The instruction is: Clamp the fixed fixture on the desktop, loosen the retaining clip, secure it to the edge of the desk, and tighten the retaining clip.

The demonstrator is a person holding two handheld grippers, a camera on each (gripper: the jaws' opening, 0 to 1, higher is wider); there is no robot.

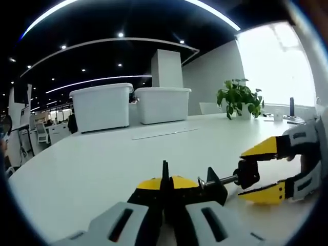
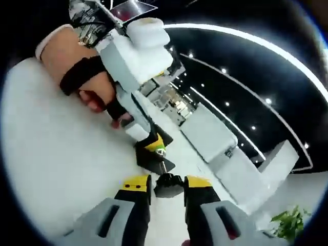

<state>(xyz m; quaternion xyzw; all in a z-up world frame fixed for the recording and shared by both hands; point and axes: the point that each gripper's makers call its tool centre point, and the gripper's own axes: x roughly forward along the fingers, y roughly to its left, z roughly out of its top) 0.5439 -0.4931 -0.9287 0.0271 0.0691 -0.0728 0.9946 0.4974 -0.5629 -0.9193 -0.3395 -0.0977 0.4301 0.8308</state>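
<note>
The black clamp fixture (image 1: 215, 187) lies on the white desk (image 1: 102, 164), and both grippers are on it. In the left gripper view it sits just past that gripper's yellow tips, its threaded screw rod (image 1: 225, 180) running out to a black knob (image 1: 248, 173). The left gripper (image 1: 165, 185) has its jaws pressed together on the fixture's black body, with a thin black edge standing up between the yellow pads. The right gripper (image 1: 260, 170) comes in from the right side of that view, its two yellow-tipped jaws spread to either side of the knob; I cannot tell whether the pads actually press on it.

From the right gripper view, the knob (image 2: 169, 184) sits between the right gripper's (image 2: 167, 185) yellow tips, with narrow gaps showing on both sides. Beyond it the rod (image 2: 162, 163) leads to the fixture body (image 2: 151, 159), held by the left gripper (image 2: 154, 145) with its white housing above. A person's hand (image 2: 79, 69), with a black strap across it, grips that tool.

Farther back on the desk stand two large white lidded storage bins (image 1: 102, 106), side by side, and a thin strip (image 1: 164, 133) lies flat in front of them. A green potted plant (image 1: 239, 97) stands near the bright window (image 1: 279, 64). Office chairs (image 1: 41, 132) line the far left under curved ceiling light strips (image 1: 92, 80).
</note>
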